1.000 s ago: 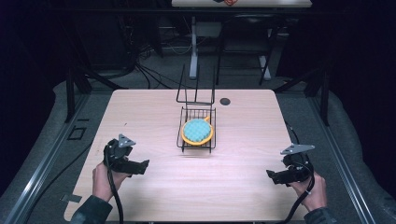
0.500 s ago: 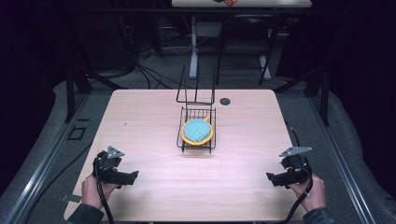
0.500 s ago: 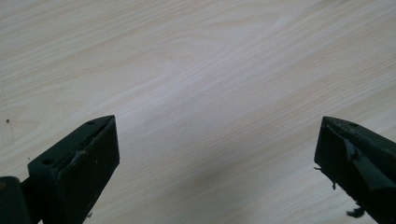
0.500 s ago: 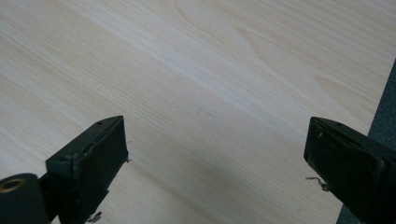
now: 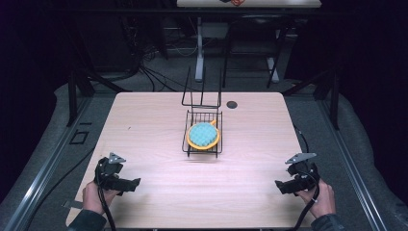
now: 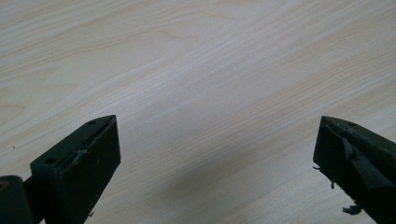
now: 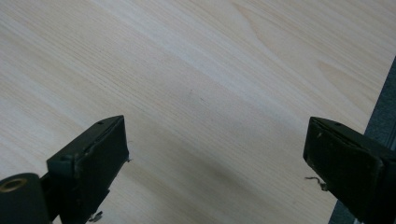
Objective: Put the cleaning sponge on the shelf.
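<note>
wooden table (image 5: 144, 120) carrying black wire basket (image 5: 202, 150) at centre, teal scrubbing pad (image 5: 202, 134) on orange dish (image 5: 192, 144) sitting inside. pad looking soft, light; pinching its rim advised. left gripper (image 5: 131, 183), right gripper (image 5: 281, 186) hovering by near corners, jaws spread wide, holding nothing.

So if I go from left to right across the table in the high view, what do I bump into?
Left gripper → black wire basket with the yellow plate and blue-green thing in it → small dark round spot on the table → right gripper.
</note>
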Demonstrator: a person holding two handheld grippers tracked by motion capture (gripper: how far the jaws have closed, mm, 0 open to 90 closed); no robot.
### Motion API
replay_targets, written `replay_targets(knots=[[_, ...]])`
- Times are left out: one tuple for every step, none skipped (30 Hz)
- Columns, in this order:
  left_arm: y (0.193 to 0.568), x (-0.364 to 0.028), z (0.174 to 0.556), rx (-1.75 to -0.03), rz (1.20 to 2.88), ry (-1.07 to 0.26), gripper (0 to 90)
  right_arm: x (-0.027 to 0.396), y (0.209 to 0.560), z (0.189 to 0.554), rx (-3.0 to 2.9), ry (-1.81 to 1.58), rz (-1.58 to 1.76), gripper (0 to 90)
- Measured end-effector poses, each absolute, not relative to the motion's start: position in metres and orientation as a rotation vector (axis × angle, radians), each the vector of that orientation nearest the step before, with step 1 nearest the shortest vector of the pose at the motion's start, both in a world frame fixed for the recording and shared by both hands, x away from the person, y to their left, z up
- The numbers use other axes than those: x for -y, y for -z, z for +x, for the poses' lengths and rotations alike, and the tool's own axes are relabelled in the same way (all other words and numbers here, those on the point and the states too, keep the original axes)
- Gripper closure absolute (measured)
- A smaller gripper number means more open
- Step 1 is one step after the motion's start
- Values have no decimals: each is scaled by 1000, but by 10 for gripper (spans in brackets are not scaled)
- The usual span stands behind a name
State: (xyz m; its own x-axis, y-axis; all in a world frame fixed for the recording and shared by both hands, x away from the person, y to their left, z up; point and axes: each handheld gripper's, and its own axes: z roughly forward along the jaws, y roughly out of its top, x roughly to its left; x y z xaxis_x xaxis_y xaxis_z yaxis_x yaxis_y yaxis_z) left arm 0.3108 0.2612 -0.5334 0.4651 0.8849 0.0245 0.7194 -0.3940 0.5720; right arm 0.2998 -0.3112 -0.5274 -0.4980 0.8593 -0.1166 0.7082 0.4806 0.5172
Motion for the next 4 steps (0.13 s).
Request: replay_targets(knots=[[534, -261, 311, -1329, 2230, -445, 7, 310, 528, 300, -2376, -559, 1298, 60], [535, -261, 311, -1337, 2225, -438, 7, 309, 529, 300, -2381, -547, 1287, 61], [536, -261, 312, -1335, 2224, -442, 7, 308, 530, 300, -2380, -526, 1277, 61], [536, -261, 313, -1334, 2227, -428, 6, 308, 531, 300, -2383, -510, 1269, 61]])
